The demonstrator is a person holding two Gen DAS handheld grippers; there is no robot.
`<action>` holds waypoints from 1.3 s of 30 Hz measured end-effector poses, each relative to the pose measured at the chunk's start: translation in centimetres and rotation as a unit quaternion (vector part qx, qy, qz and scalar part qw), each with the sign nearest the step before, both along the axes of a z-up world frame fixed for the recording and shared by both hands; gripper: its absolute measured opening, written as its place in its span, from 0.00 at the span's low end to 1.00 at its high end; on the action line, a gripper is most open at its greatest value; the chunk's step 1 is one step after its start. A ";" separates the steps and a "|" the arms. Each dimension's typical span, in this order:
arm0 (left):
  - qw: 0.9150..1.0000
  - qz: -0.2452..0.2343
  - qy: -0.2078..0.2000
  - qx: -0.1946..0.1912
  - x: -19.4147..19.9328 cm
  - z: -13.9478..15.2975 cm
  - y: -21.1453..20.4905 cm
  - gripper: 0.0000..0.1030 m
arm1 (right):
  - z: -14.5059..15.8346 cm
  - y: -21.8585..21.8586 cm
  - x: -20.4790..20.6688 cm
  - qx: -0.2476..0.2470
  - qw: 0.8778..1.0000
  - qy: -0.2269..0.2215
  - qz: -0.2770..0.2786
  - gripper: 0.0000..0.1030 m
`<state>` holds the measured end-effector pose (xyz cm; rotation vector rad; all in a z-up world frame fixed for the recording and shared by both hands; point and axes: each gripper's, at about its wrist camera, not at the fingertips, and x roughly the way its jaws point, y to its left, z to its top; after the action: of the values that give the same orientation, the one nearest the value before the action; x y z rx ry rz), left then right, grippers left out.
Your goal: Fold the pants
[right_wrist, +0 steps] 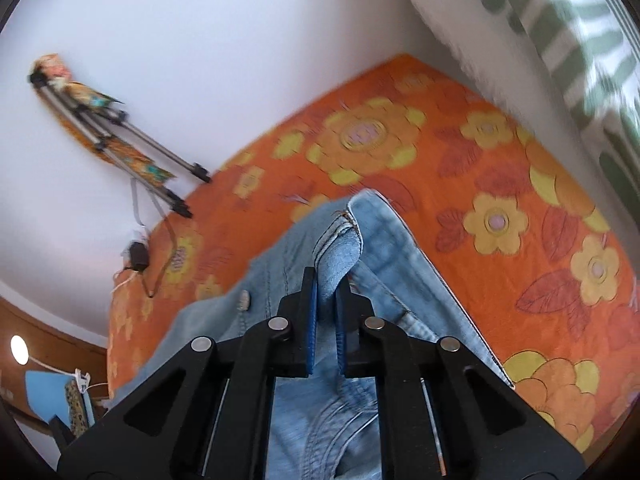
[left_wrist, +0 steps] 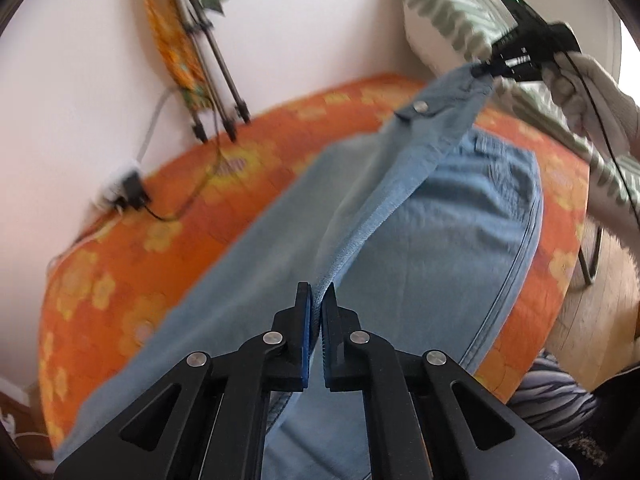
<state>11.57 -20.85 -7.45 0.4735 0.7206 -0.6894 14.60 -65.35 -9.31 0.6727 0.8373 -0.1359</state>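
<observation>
Light blue denim pants (left_wrist: pixel 440 232) lie spread on an orange flowered bed cover (left_wrist: pixel 120 248). My left gripper (left_wrist: pixel 319 296) is shut on a raised edge of the denim near the hem end. That edge stretches taut up to my right gripper (left_wrist: pixel 486 69), at the upper right of the left wrist view, which is shut on the waistband. In the right wrist view my right gripper (right_wrist: pixel 326 284) pinches a bunched waistband fold (right_wrist: pixel 340 248) of the pants (right_wrist: pixel 280 360) above the cover (right_wrist: pixel 500 280). A metal button (right_wrist: pixel 243 301) shows to the left.
A tripod (left_wrist: pixel 212 80) leans on the white wall behind the bed, with a charger and cable (left_wrist: pixel 132 192) by the mattress edge. A green patterned pillow (left_wrist: pixel 448 12) stands at the head. Wooden floor (left_wrist: pixel 592 312) lies right of the bed.
</observation>
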 end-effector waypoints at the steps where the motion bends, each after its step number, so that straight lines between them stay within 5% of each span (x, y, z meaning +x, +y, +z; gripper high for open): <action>1: 1.000 -0.001 -0.001 -0.006 -0.1 0.4 0.2 0.03 | 0.5 0.1 -0.3 -0.002 1.000 -0.004 0.000 0.08; 6: 0.999 -0.036 0.020 -0.003 -3.8 -0.3 0.8 0.03 | 2.0 0.9 -4.8 -0.020 1.000 -0.014 0.005 0.07; 11: 0.994 -0.077 0.064 0.044 -6.7 -4.9 -0.2 0.03 | -2.8 0.8 -8.8 -0.027 0.999 0.038 -0.002 0.07; 16: 0.993 -0.069 0.084 0.040 -6.3 -5.8 -0.6 0.03 | -6.6 -0.5 -9.3 -0.009 0.997 0.068 -0.019 0.07; 23: 0.994 -0.069 0.083 0.035 -6.8 -6.1 -0.4 0.03 | -6.3 -0.5 -9.6 -0.022 0.998 0.064 -0.011 0.07; 32: 0.991 -0.071 0.105 0.028 -7.7 -6.5 0.2 0.07 | -9.0 -0.1 -9.1 -0.053 0.992 0.114 -0.012 0.08; 39: 0.990 0.005 0.140 -0.032 -8.2 -5.4 5.3 0.16 | -6.4 -0.5 -9.6 -0.102 0.987 0.120 -0.038 0.31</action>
<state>3.34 -15.51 -12.85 0.3173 0.9599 -0.7764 5.00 -65.81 -15.72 0.5012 1.0127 -0.3730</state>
